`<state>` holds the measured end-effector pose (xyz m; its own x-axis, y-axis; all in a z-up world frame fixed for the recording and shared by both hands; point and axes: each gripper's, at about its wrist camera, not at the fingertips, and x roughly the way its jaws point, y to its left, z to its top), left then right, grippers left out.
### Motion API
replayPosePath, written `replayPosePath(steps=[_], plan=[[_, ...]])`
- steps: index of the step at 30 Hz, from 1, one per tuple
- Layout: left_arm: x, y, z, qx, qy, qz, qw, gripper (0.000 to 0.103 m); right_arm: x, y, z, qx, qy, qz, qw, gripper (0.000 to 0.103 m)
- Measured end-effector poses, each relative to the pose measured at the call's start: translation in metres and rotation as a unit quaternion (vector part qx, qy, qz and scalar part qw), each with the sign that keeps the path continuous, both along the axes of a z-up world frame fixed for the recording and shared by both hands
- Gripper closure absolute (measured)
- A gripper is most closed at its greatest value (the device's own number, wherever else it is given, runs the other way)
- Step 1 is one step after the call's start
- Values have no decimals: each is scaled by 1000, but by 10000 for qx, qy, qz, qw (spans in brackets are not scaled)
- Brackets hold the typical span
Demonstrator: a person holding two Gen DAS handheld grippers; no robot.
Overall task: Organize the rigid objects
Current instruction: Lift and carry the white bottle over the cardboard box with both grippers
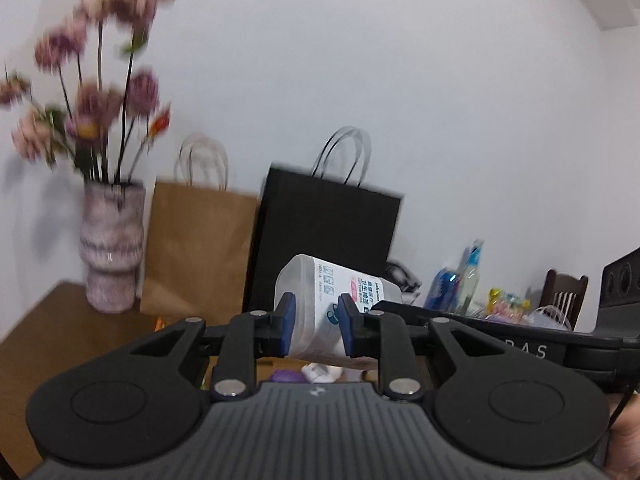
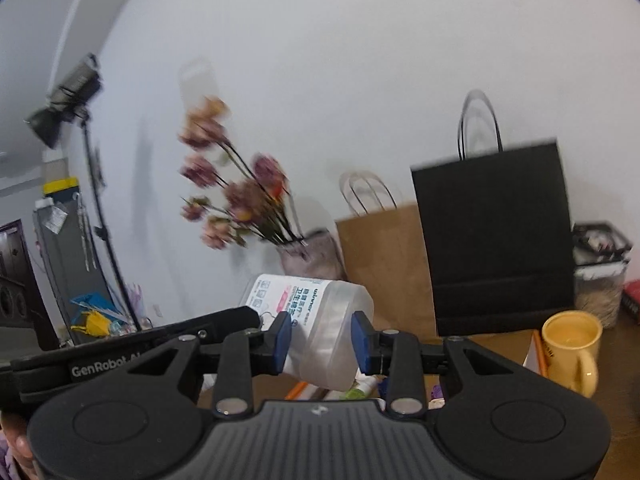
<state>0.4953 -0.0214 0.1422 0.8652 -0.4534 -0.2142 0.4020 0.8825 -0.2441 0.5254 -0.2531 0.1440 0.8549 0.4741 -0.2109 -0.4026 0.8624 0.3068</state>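
Note:
A translucent plastic container (image 1: 320,292) with a white printed label hangs tilted above the table, held from both ends. In the left wrist view my left gripper (image 1: 316,322) is shut on it, its blue pads (image 1: 289,320) pressed against the container's sides. The right gripper's black body (image 1: 500,340) reaches in from the right. In the right wrist view the same container (image 2: 320,320) lies between the right gripper's (image 2: 322,342) blue pads (image 2: 362,340), which clamp its clear end. The left gripper's body (image 2: 160,340) comes in from the left.
Against the white wall stand a pink vase of flowers (image 1: 112,248), a brown paper bag (image 1: 196,256) and a black paper bag (image 1: 328,236). A yellow mug (image 2: 572,344) sits on the wooden table (image 1: 60,344). Small items lie under the container, and a light stand (image 2: 92,184) is far left.

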Motion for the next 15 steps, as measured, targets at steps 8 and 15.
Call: replayPosePath(steps=[8, 15], plan=[[83, 18, -75, 160, 1313, 84, 9912, 80, 96, 13, -86, 96, 1415, 214, 9897, 71], [120, 20, -119, 357, 2400, 171, 9700, 80, 130, 34, -121, -351, 2311, 185, 9721, 71]])
